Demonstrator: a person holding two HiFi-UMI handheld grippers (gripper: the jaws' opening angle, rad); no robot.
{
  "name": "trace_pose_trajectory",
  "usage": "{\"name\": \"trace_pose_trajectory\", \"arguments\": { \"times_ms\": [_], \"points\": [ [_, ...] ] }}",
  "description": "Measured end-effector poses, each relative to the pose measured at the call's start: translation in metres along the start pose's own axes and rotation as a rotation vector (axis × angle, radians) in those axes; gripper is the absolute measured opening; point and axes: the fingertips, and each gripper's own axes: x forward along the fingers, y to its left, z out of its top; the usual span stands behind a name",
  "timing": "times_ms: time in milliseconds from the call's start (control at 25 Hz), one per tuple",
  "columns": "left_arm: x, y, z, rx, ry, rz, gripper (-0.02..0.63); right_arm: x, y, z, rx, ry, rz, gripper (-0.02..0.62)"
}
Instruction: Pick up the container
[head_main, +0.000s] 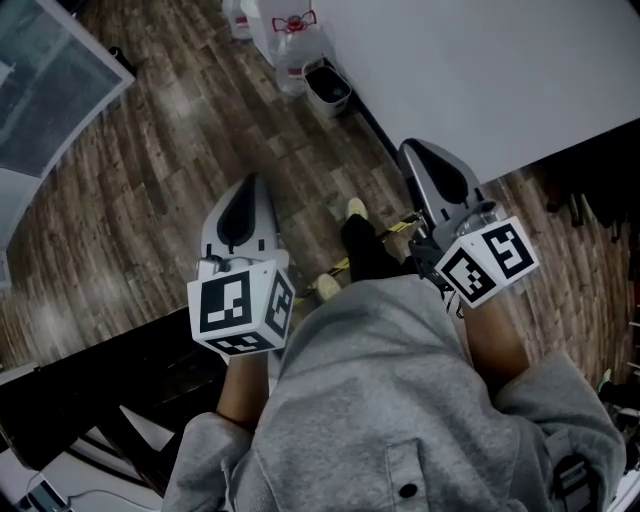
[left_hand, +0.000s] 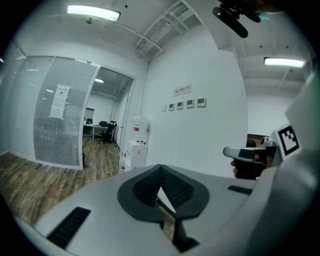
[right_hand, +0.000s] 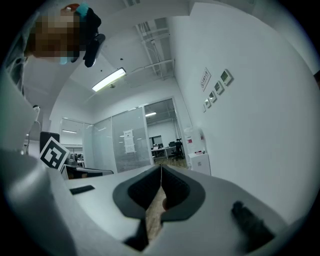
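I see no container within reach of either gripper. My left gripper (head_main: 249, 182) is held at waist height over the wooden floor, and its jaws are shut with nothing between them (left_hand: 160, 168). My right gripper (head_main: 409, 149) is raised beside it near the white wall, also shut and empty (right_hand: 161, 168). Both point forward into the room, away from the person's grey sweatshirt (head_main: 390, 400). The left gripper view catches the right gripper (left_hand: 247, 158) held in a hand. The left gripper's marker cube (right_hand: 53, 154) shows at the left of the right gripper view.
A small dark bin (head_main: 328, 89) stands on the floor by the white wall (head_main: 480, 70), with water jugs (head_main: 292, 38) behind it. A white water dispenser (left_hand: 136, 148) stands at the wall. Glass partitions (left_hand: 60, 120) close off an office. A dark desk (head_main: 110, 380) is at the lower left.
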Motion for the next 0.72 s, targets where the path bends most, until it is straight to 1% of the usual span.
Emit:
{"name": "trace_pose_trajectory", "arguments": {
  "times_ms": [400, 720],
  "points": [
    [0.049, 0.002, 0.005, -0.002, 0.01, 0.002, 0.014, 0.045, -0.04, -0.004, 0.04, -0.002, 0.01, 0.026],
    [0.131, 0.01, 0.015, 0.012, 0.042, 0.012, 0.014, 0.101, -0.098, -0.004, 0.049, 0.023, -0.005, 0.026]
  ]
}}
